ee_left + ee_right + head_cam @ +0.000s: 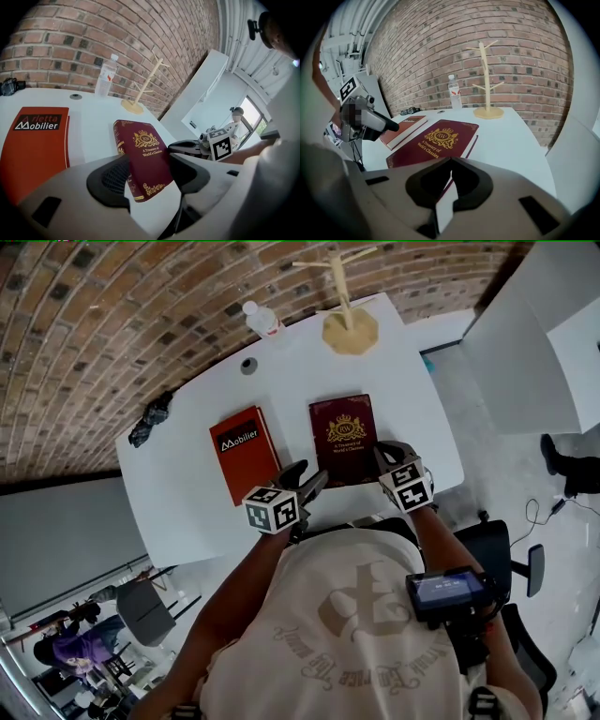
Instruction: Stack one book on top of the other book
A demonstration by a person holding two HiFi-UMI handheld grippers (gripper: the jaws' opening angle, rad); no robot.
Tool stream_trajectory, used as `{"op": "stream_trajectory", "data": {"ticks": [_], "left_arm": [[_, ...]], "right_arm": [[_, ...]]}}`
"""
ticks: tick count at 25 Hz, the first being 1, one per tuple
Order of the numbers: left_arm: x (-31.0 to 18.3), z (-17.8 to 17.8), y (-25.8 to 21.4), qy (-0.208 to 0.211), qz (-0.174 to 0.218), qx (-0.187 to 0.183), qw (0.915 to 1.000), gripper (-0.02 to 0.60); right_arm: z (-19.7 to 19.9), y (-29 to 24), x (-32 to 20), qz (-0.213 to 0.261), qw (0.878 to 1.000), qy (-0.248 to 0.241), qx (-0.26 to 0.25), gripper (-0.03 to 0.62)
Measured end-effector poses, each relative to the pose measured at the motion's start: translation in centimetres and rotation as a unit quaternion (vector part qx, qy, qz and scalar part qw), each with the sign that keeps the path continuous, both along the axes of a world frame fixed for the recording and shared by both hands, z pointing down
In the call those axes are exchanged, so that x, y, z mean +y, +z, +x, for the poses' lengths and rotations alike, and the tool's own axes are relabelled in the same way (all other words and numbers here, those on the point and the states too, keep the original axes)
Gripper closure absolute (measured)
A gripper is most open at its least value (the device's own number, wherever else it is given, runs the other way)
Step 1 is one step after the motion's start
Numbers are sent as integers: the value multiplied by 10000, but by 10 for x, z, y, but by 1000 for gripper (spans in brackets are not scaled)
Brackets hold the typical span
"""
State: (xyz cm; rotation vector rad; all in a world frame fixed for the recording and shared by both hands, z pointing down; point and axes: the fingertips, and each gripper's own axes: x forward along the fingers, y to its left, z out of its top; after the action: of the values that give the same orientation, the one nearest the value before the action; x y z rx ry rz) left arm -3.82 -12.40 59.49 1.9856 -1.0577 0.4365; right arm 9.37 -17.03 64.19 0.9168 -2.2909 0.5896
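Note:
Two books lie flat, side by side, on the white table (412, 399): an orange one marked Mobilier (246, 452) at the left and a maroon one with gold print (344, 435) at the right. My left gripper (309, 476) is at the maroon book's near left corner. In the left gripper view its jaws stand open, with that corner (143, 159) between the pads. My right gripper (386, 457) is at the near right corner. In the right gripper view its tips (450, 161) meet, and the maroon book's (436, 140) near edge runs under them.
A wooden mug tree (349, 322), a clear water bottle (261, 319) and a small grey disc (248, 365) stand at the table's far side. A dark bundle (150, 420) lies at its left edge. A brick wall lies beyond, and an office chair (511, 559) is near the person.

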Motion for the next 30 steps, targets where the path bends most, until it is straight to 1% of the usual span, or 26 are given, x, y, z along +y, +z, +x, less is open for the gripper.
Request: {"op": "stream_trajectory", "data": {"ticks": [1,4,6,9,12,15,20,22,26,30], "left_arm": [[-1,-1,3,-13,-82,7,10000,298],[-3,-2,11,-60,-232,-56,9997,257],[-4,0,16,-80,-321,-28,9994,251],[-10,2,24,-219,-511,190,9983,249],[-18,1,37,-484,-762,456,9949,249],[-22,-2,48,-680,-1026,610,9905,249],[-30,-2,70,-719,-1438,483,9858,242],[-31,1,75,-665,-1562,416,9846,239],[-30,14,78,-431,-1653,345,9847,239],[-30,16,83,-413,-1775,356,9826,239]], "right_arm": [[-1,0,-1,10,10000,-15,25,571],[-3,0,-1,36,10000,-58,64,571],[-3,1,0,54,9999,-111,119,571],[-2,2,0,31,9999,-91,78,571],[-1,2,-2,8,10000,-26,-22,572],[-1,2,-1,0,10000,-17,-43,571],[-2,2,-2,-14,9999,-15,-104,572],[-2,1,-2,-42,9999,4,-162,572],[0,1,-2,-48,9998,-18,-195,572],[-2,1,-2,-18,9999,28,-162,572]]}}
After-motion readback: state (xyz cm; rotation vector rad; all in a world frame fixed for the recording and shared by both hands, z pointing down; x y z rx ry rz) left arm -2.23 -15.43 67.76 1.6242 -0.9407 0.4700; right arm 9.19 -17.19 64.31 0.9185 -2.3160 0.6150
